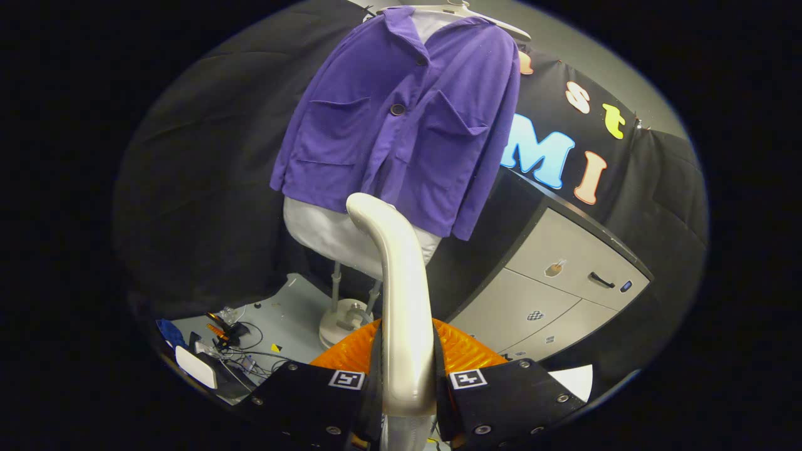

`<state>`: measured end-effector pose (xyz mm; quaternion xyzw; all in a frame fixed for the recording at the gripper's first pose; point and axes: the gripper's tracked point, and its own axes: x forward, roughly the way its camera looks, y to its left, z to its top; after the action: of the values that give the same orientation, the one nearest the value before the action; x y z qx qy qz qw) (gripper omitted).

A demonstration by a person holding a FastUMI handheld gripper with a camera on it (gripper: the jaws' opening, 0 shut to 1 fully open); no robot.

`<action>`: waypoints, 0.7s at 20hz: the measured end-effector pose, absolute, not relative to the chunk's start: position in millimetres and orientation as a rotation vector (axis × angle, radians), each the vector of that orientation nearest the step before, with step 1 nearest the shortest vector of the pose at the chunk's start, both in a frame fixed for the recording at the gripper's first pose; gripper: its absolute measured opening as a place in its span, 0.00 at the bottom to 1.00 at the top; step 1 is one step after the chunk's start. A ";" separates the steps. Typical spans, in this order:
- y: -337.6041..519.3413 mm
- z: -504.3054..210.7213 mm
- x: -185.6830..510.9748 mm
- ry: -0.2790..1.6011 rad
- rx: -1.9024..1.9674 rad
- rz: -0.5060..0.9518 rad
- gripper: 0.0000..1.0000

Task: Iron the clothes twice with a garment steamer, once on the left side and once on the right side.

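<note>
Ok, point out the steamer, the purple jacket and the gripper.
steamer (401,294): gripper view, on its pale neck.
purple jacket (369,131): gripper view, on a chest pocket.
gripper (406,391): gripper view, between the fingers, shut on the steamer.

The hand-held gripper (407,382) has both fingers pressed against the pale curved handle of the garment steamer (401,294), which rises between them. Beyond it hangs a purple jacket (401,119), buttoned, on a white hanger (495,20) over a grey mannequin torso (326,235) on a round stand (341,322). A grey cabinet (564,282) stands beside the jacket, and cables (241,351) lie on the floor.
</note>
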<state>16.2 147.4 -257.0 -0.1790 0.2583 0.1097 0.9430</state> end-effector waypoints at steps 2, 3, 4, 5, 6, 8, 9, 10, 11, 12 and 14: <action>170.3 -241.7 8.8 0.505 -0.371 0.280 0.35; 182.6 -233.0 5.8 0.491 -0.374 0.308 0.35; 195.1 -224.7 5.5 0.476 -0.374 0.335 0.35; 206.8 -214.9 5.8 0.460 -0.371 0.359 0.35; 216.7 -205.3 9.6 0.441 -0.371 0.379 0.35; 235.3 -179.9 20.4 0.396 -0.360 0.405 0.35; 245.5 -169.0 26.5 0.375 -0.347 0.416 0.35; 256.0 -159.8 32.6 0.357 -0.343 0.430 0.35; 265.3 -148.6 37.0 0.332 -0.342 0.445 0.35; 273.1 -135.0 39.7 0.297 -0.340 0.456 0.35; 287.4 -98.4 51.5 0.218 -0.332 0.465 0.35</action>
<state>51.5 287.4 -98.4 -0.1633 0.1074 0.2287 0.9537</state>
